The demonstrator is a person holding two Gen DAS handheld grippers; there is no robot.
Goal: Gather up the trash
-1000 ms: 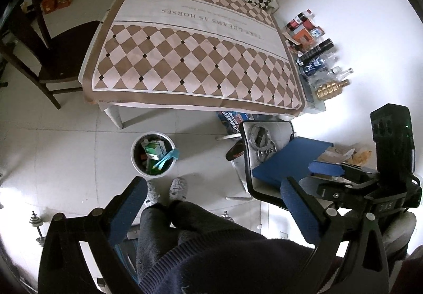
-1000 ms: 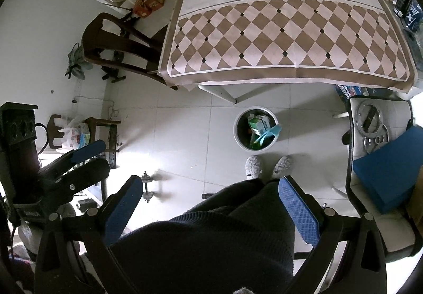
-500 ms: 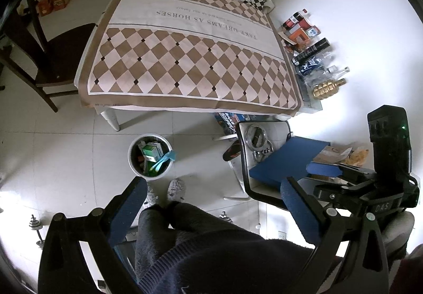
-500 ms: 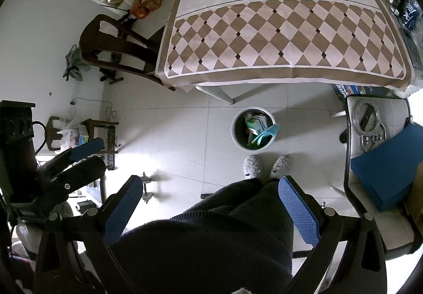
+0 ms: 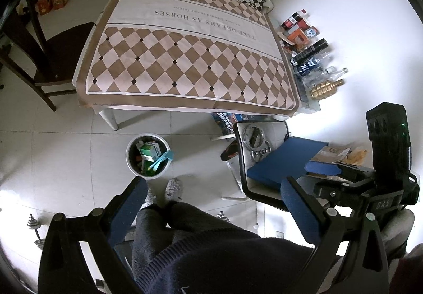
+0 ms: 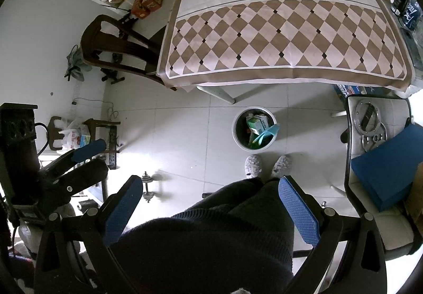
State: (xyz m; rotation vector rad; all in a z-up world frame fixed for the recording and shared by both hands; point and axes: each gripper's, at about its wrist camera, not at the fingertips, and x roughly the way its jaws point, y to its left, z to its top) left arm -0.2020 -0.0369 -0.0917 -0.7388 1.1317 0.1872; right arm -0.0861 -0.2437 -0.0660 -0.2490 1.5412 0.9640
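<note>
A round white trash bin (image 5: 131,162) stands on the tiled floor in front of the table, holding a green-and-white carton (image 5: 150,151), a light-blue strip and other trash. It also shows in the right wrist view (image 6: 238,139). My left gripper (image 5: 211,204) is open and empty, held high above the person's legs. My right gripper (image 6: 208,201) is open and empty at the same height. Each gripper shows at the edge of the other's view, the right one (image 5: 325,171) and the left one (image 6: 90,154).
A table with a brown-and-cream checked cloth (image 5: 190,56) stands behind the bin. Bottles and boxes (image 5: 309,56) line the wall at right. A chair with a blue box (image 5: 285,159) is at right, a dark wooden chair (image 5: 39,56) at left. A dumbbell (image 6: 148,188) lies on the floor.
Both grippers have risen slightly and drifted; the table and bin sit a little lower and smaller in view. Both stay open and empty.
</note>
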